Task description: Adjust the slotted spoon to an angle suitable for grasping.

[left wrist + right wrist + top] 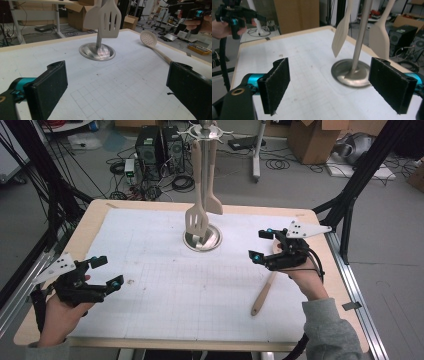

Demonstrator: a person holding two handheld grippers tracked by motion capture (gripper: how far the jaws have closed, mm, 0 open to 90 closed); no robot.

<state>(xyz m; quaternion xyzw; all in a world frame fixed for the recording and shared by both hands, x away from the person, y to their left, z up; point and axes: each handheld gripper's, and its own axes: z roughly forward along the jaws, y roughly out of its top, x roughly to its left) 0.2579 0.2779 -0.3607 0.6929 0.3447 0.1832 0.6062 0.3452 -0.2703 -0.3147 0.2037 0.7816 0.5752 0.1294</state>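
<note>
A metal utensil stand [202, 241] rises from a round base at the middle back of the white mat. A beige slotted spatula [196, 222] and a plain spatula [214, 202] hang from it. A beige skimmer spoon [263, 294] lies on the mat at the right; its perforated head [148, 38] sits under my right hand in the high view. My right gripper [259, 245] hovers over that head, open and holding nothing [329, 85]. My left gripper [110, 271] is at the mat's left side, open, with bare mat between its pads [117, 87].
The mat covers a wooden table [90, 222] with rounded corners. Black frame legs [350, 195] stand at the right and left sides. Computers, cables and cardboard boxes [312, 140] lie on the floor behind.
</note>
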